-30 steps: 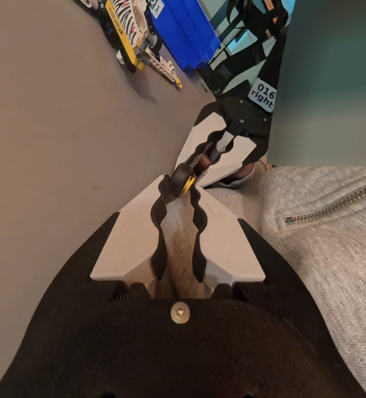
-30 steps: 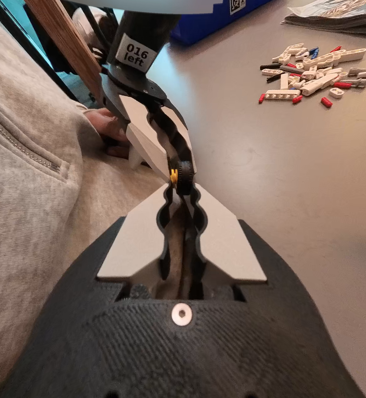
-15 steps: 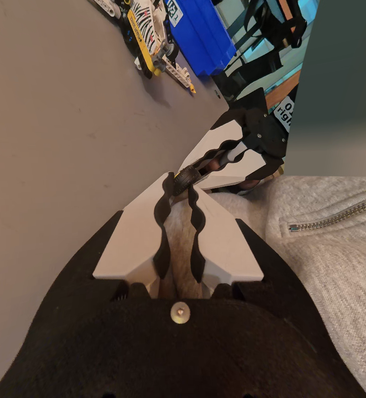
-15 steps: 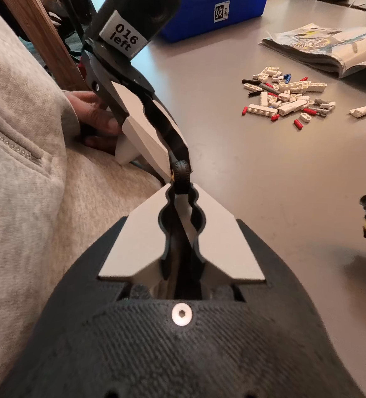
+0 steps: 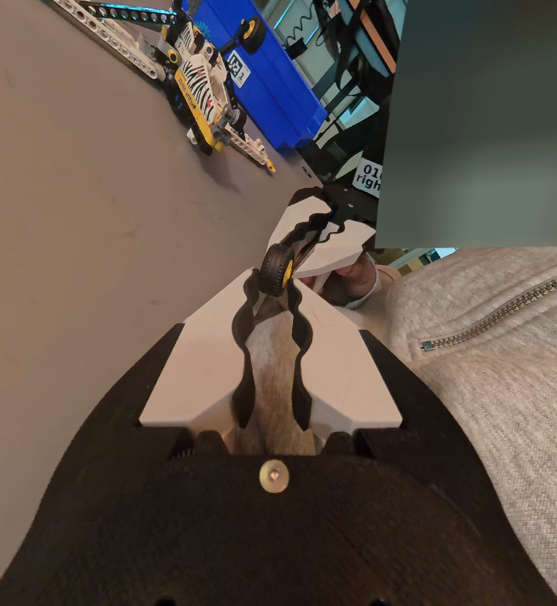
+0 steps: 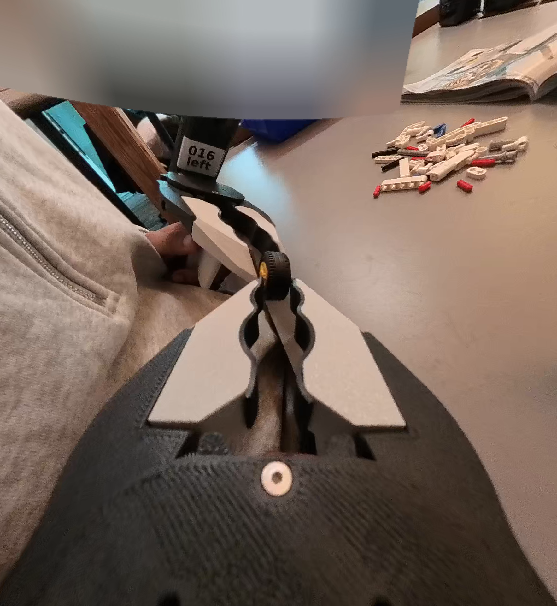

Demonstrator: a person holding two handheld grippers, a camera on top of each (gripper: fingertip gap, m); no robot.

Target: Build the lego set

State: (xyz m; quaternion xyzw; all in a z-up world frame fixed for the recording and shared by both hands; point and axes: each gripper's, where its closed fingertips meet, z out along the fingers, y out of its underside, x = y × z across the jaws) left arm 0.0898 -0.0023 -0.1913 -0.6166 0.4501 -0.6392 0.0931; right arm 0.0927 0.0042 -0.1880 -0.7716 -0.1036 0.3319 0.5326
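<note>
Wheel (image 5: 276, 274) (yellow hub half hidden), pinched between both grippers' fingers (image 5: 220, 314)

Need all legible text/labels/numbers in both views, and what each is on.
I won't quote writing; carriers only.
White sticker on left gripper: legible.
White label on right gripper: cut off by blur patch.
Tag on blue bin: legible.
Yellow strip on lego model: tiny.
Open booklet: blurred.

Black wheel (image 5: 275, 274) with yellow hub, white model (image 5: 198, 88) with black stripes and yellow trim, blue bin (image 5: 270, 85), grey table (image 5: 74, 229)
</note>
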